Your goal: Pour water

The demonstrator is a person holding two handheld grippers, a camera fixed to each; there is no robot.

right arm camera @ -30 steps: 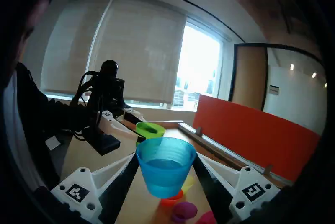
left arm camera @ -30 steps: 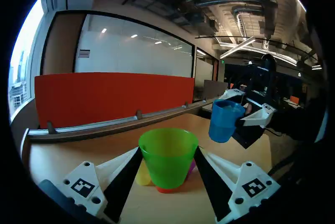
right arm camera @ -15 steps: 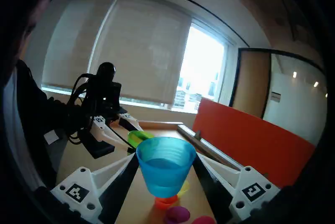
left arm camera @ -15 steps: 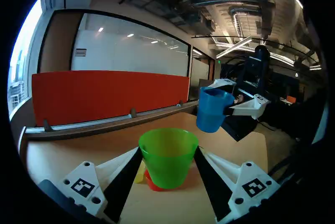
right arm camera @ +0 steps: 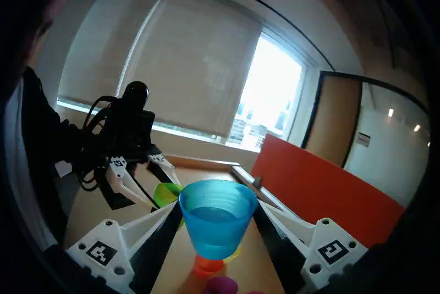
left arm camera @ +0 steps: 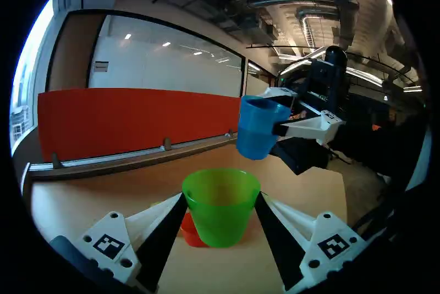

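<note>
In the left gripper view my left gripper (left arm camera: 221, 214) is shut on an empty green cup (left arm camera: 221, 206), held upright above the wooden table (left arm camera: 82, 206). Beyond it, higher and a little to the right, the right gripper (left arm camera: 261, 123) holds a blue cup (left arm camera: 257, 127), slightly tilted. In the right gripper view my right gripper (right arm camera: 218, 222) is shut on that blue cup (right arm camera: 218, 226), which has water in it. The green cup (right arm camera: 166, 192) shows lower left behind it, held by the left gripper (right arm camera: 146, 176) in a person's hand.
Small cups lie on the table: an orange one (left arm camera: 191, 233) under the green cup, and orange (right arm camera: 208, 265), yellow (right arm camera: 237, 251) and magenta (right arm camera: 221, 286) ones under the blue cup. An orange partition (left arm camera: 132, 118) runs along the table's far edge. A dark sleeve (right arm camera: 49, 145) is at left.
The blue cup has risen and moved left, toward a spot above the green cup. The green cup has lifted higher off the table; the small cups below look farther away.
</note>
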